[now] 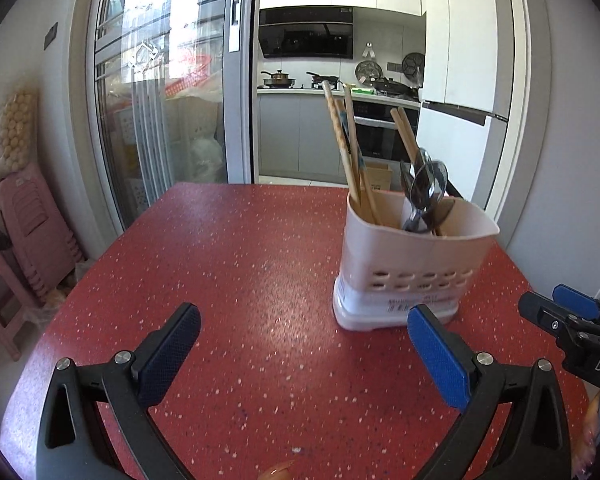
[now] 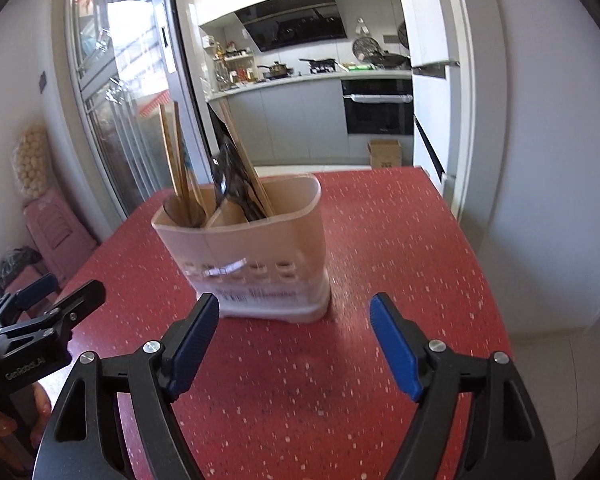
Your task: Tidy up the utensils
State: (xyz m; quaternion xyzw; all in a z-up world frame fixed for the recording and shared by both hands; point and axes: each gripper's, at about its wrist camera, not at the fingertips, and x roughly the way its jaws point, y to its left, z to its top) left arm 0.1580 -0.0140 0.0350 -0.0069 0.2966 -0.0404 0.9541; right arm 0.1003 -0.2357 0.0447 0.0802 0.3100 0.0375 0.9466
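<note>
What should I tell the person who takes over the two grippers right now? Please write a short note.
Left gripper: open, empty, above the red table.
Right gripper: open, empty, facing the utensil holder.
The holder stands upright on the table. Chopsticks lean in one compartment, spoons in another.
Done: no loose utensils show on the table.
Left: apparently nothing to sort; check outside these views.

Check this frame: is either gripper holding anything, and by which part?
Nothing is held. The left gripper and right gripper both stand open over the red table, with the utensil holder ahead of them, untouched.
</note>
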